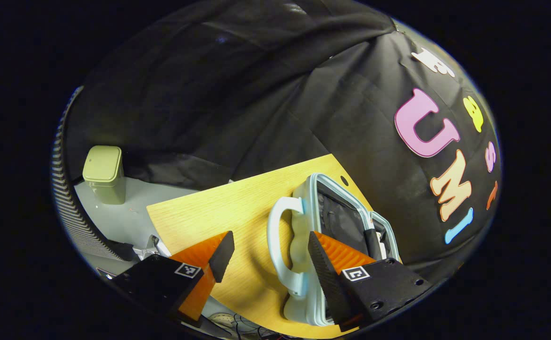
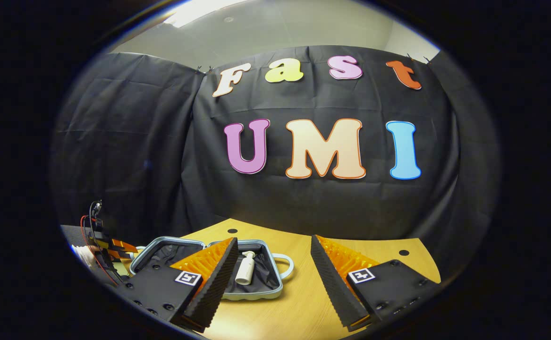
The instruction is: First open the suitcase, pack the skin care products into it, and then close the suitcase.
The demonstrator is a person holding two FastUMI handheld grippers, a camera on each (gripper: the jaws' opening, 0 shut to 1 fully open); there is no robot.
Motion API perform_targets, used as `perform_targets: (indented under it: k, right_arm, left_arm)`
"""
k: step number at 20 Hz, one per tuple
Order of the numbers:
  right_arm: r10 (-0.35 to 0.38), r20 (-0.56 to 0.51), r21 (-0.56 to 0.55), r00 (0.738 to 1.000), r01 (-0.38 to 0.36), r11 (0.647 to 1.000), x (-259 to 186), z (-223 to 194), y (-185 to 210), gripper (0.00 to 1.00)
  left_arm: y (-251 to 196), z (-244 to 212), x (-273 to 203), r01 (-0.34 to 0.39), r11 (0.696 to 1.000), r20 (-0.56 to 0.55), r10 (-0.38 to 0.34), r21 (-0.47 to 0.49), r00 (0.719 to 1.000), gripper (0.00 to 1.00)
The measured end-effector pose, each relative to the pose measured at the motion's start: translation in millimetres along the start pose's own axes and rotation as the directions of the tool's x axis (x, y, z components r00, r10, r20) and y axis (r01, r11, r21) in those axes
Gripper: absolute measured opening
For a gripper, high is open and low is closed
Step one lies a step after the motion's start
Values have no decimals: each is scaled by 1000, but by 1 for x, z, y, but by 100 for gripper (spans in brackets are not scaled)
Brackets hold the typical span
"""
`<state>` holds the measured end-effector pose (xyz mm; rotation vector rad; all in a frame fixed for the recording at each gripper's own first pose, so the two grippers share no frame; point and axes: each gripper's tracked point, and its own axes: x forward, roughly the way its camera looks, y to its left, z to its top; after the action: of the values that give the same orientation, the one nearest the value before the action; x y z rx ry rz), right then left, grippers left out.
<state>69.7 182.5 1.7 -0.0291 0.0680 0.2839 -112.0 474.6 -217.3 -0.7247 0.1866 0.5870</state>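
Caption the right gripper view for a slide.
Open right gripper above the wooden table; beyond it, the open suitcase holds a white bottle.

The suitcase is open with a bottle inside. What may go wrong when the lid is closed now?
1. The white bottle lies loose near the middle of the open suitcase; it may roll toward the hinge and get pinched.
2. The left gripper is open beside the suitcase handle; a push there may slide the case along the wooden table instead of folding it.
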Motion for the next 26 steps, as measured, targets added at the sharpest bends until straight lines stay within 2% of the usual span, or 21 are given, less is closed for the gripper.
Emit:
perform_targets:
  k: [2,3,6,8,10,11,15,19,22,26]
  right_arm:
    - [1,-6,-8,1000,-1,1000,-1,-2,2,97]
    - [0,-11,-12,1000,0,1000,-1,-4,1,97]
    - [-7,-20,-19,1000,7,1000,-3,-6,-3,97]
    - [-17,-19,-27,1000,17,999,-6,-6,-7,97]
    - [-25,-27,-31,999,25,999,-9,-9,-11,97]
    - [-30,-30,-32,999,29,999,-9,-10,-14,97]
    - [-37,-54,-17,998,36,999,-9,-23,-22,97]
    - [-33,-79,-19,996,31,999,-11,-36,-28,98]
    - [-24,-86,-15,996,23,1000,-13,-42,-32,97]
    - [-29,-71,-20,997,28,999,-16,-41,-47,97]
  left_arm:
    - [1,-3,9,8,999,-17,-8,-31,1000,86]
    - [1,-5,12,12,999,-26,-13,-44,1000,67]
    - [-10,-8,16,50,993,-33,-54,-110,998,24]
    - [-12,-4,18,40,994,-23,-43,-104,999,9]
    - [-16,-3,15,27,996,-32,-30,-80,999,6]
    - [-21,-2,12,26,997,-39,-29,-75,999,2]
    - [-51,19,-6,17,1000,4,-17,19,1000,3]
    - [-126,54,-43,81,989,74,-90,128,993,2]
    - [-195,62,-63,106,961,92,-133,254,987,2]
    - [-282,47,-69,36,887,114,-100,460,988,2]
